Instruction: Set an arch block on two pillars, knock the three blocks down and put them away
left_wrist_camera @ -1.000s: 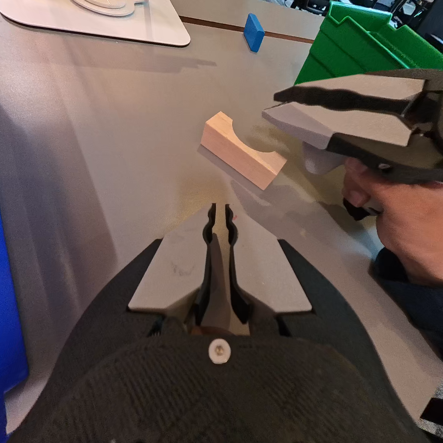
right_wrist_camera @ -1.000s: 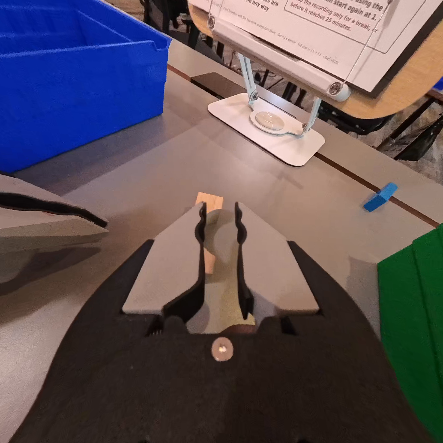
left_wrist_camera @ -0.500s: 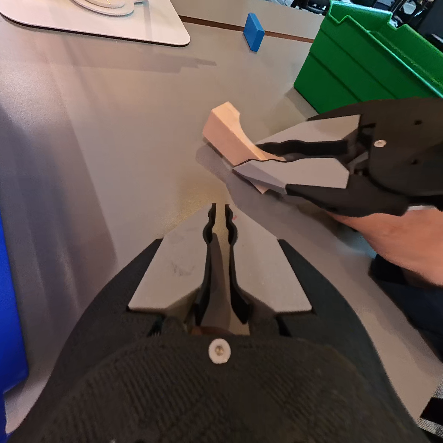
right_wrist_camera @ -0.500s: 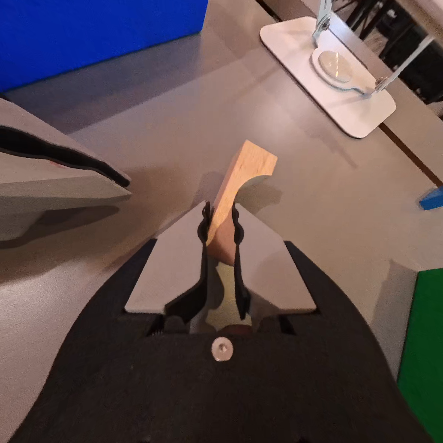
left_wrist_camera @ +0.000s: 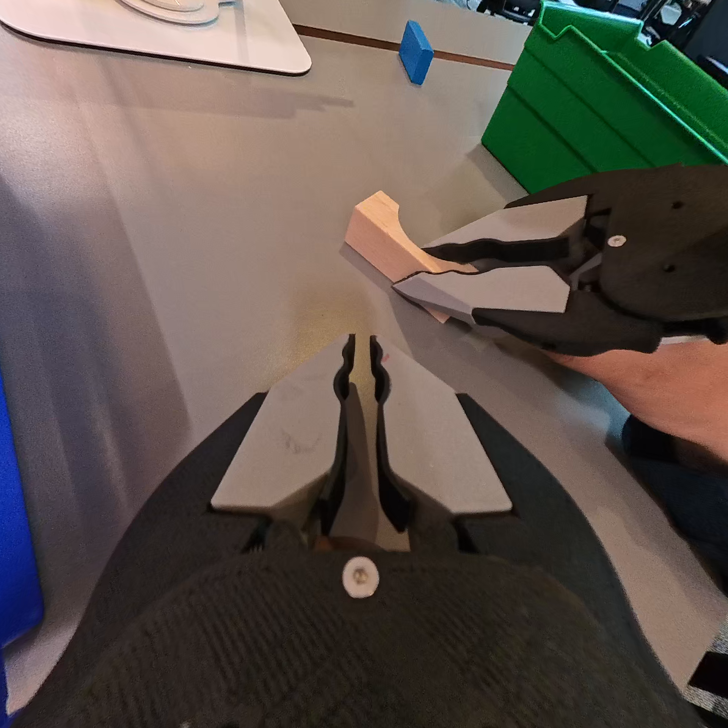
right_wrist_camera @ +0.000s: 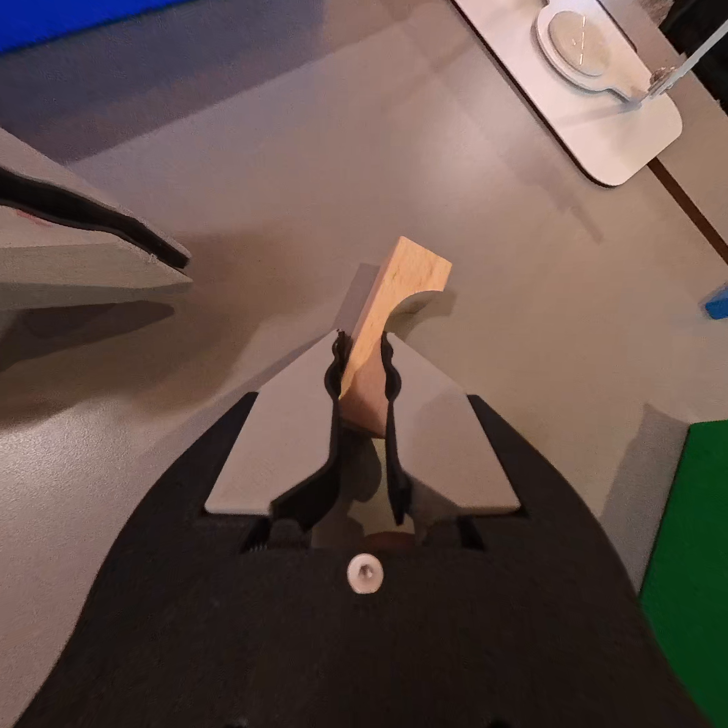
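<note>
The pale wooden arch block sits between the fingers of my right gripper, which is shut on its near end. The block is tilted, with its far end raised off the grey table. In the left wrist view the arch block and the right gripper are ahead and to the right. My left gripper is shut with a thin gap and holds nothing, low over the table just short of the block. Its fingertip shows at the left of the right wrist view. No pillar blocks are in view.
A green bin stands at the right, also in the right wrist view. A blue bin is at the left. A small blue block and a white stand base lie at the far side. A hand holds the right gripper.
The right gripper came down from above the table, closed on the arch block's near end and tipped its far end up. The left gripper stayed where it was.
</note>
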`<state>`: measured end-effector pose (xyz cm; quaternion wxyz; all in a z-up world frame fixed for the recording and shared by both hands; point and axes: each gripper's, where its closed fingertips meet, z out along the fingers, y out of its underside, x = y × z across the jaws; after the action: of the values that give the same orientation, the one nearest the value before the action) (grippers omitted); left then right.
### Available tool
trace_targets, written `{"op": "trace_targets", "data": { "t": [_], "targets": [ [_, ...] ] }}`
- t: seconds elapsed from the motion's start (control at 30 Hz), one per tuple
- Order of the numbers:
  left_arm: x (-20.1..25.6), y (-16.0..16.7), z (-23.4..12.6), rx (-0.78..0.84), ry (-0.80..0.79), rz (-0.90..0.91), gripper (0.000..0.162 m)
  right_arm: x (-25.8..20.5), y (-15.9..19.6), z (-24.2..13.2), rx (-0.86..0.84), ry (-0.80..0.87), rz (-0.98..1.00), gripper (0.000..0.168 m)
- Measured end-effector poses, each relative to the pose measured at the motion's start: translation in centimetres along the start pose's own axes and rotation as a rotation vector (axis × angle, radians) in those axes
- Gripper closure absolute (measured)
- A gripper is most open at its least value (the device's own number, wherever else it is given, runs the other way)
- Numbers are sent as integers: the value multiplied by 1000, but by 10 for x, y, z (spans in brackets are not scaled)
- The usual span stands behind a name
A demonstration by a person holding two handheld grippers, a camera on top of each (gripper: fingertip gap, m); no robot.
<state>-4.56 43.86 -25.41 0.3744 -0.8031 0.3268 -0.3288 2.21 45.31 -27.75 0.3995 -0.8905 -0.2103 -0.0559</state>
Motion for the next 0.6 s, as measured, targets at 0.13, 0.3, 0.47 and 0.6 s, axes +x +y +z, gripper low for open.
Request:
{"op": "trace_targets", "data": {
  "t": [0.13,0.3,0.47,0.6],
  "targets": [
    [1,1,0,-5,1,4,157,0,1,1,4,-27,51,149],
    [1,1,1,-7,2,-1,157,-2,2,0,5,-54,68,148],
    [1,1,1,-6,2,-1,157,-6,-5,-7,44,-85,85,151],
    [1,1,1,-6,2,-1,157,11,-31,-31,210,21,58,162]
  ]
}}
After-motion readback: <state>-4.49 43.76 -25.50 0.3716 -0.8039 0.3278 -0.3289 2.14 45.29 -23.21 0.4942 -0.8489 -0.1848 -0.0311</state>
